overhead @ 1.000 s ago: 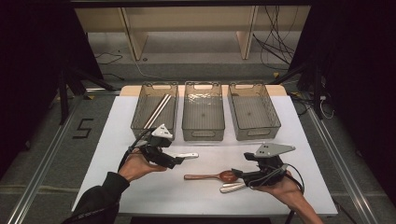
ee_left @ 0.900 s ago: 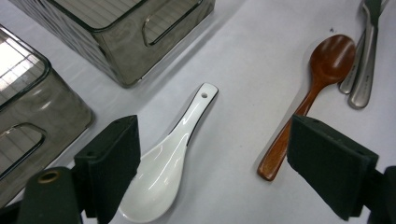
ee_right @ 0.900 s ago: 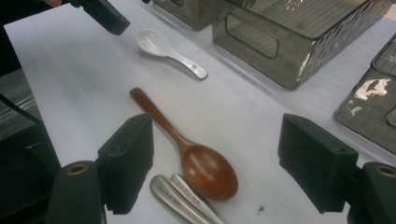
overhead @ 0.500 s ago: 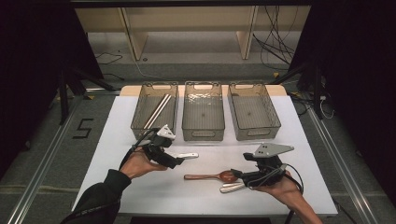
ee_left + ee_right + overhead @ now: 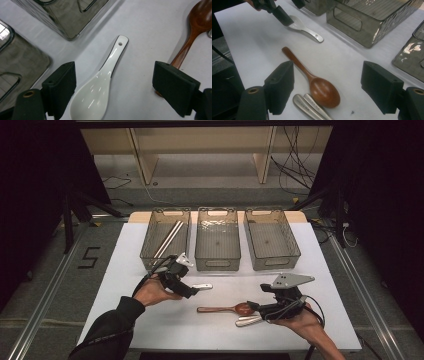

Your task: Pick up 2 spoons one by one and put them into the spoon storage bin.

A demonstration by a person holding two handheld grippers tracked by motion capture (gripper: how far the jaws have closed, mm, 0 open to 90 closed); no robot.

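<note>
My left claw [image 5: 112, 95] is spread around the white spoon [image 5: 100, 85], whose bowl is cut off, near the brown spoon [image 5: 192, 32]; my right claw [image 5: 327, 92] is spread too.

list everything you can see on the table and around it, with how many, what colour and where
Bins: three, clear grey, in a row at the table's far side.
Metal rods: two or so, silver, in the left bin.
White spoon: one, ceramic, between the left claw's jaws.
Wooden spoon: one, brown, table front.
Metal handles: two, silver, beside the wooden spoon's bowl.
Table: one, white.
Left claw: black, open.
Right claw: black, open.
</note>
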